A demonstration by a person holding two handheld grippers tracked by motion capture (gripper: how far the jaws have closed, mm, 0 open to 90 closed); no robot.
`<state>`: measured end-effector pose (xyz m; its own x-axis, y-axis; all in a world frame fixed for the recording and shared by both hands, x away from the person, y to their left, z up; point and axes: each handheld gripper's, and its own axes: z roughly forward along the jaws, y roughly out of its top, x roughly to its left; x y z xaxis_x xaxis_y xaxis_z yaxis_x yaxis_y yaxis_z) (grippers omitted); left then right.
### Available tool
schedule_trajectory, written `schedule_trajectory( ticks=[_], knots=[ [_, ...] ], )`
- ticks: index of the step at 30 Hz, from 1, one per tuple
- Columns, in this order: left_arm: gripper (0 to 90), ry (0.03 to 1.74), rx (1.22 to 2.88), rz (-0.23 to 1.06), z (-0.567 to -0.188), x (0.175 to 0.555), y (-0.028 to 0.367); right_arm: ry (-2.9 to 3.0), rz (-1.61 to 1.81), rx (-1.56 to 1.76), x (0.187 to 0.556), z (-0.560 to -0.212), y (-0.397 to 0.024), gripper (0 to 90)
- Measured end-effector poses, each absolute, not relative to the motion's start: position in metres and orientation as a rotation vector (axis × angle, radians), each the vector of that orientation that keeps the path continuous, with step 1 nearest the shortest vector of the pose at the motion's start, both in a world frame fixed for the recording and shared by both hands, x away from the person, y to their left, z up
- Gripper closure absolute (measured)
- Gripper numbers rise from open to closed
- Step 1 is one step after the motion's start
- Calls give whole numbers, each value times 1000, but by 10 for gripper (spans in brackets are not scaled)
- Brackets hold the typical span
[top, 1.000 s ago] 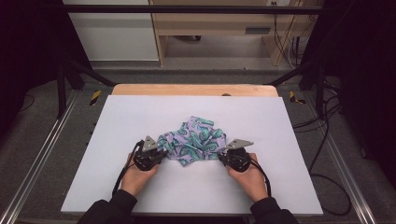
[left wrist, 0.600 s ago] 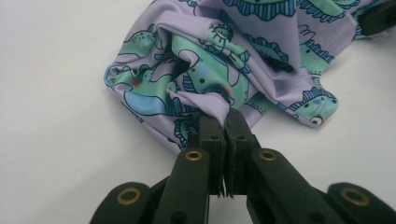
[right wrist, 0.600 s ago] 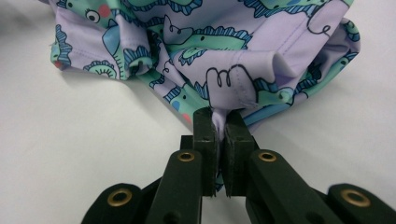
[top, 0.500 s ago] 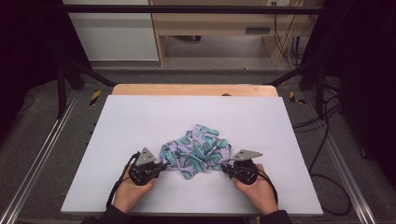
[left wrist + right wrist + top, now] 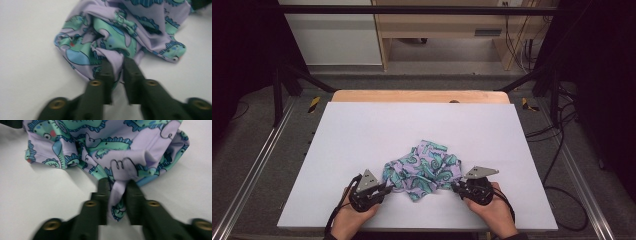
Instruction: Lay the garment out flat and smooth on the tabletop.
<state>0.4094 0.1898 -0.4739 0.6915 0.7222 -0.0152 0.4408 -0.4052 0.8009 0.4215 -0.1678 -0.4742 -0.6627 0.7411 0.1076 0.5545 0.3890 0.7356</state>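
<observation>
The white table [image 5: 362,150] is carrying a crumpled cloth [image 5: 424,170], lilac with green seahorse shapes, which is now lying bunched near the front edge, closer to the person than a second ago, when it was sitting nearer the middle. Both hands have been drawing it that way, and they are now sitting at its two sides: the left hand-held gripper [image 5: 384,189] at its left corner, the right hand-held gripper [image 5: 455,186] at its right. The jaws of both have just been opening. In the left gripper view a fold of cloth is still lying between the slack jaws of the left hand-held gripper [image 5: 117,68], with a gap showing on one side, so it is no longer pinching; in the right gripper view a strip of fabric is hanging loose between the parted jaws of the right hand-held gripper [image 5: 117,186]. That is reading as a release after the pull, probably to take fresh holds for spreading the cloth flat. The folds are hiding the hems and true corners, the person's forearms are cut off at the bottom of the high view, and the jaws are blurring in both close views
</observation>
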Motion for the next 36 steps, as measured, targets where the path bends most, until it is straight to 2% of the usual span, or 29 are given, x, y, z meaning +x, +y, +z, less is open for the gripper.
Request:
schedule_trajectory(
  ticks=[3,5,7,16,23,28,31,33,34,36],
  knots=[
    [600,879,2026,467,-464,404,192,2387,1124,1138,414,-467,-170,455],
    [514,884,2008,465,-456,401,191,2363,1134,1118,409,-461,-172,384],
    [474,879,1992,462,-448,398,187,2336,1150,1109,405,-454,-172,331],
    [440,848,2017,434,-440,392,162,2308,1224,989,411,-426,-145,288],
    [429,834,2035,422,-442,391,153,2347,1212,876,431,-420,-105,474],
    [425,825,2041,418,-441,389,149,2381,1142,893,441,-428,-93,519],
    [424,824,2042,418,-441,390,148,2400,1107,914,445,-432,-91,633],
    [427,829,2043,416,-442,392,145,2419,1108,915,445,-431,-92,801],
    [429,828,2047,415,-443,394,144,2425,1121,914,445,-431,-93,857],
    [441,835,2052,412,-445,397,139,2422,1133,923,444,-428,-96,900]
  ],
)
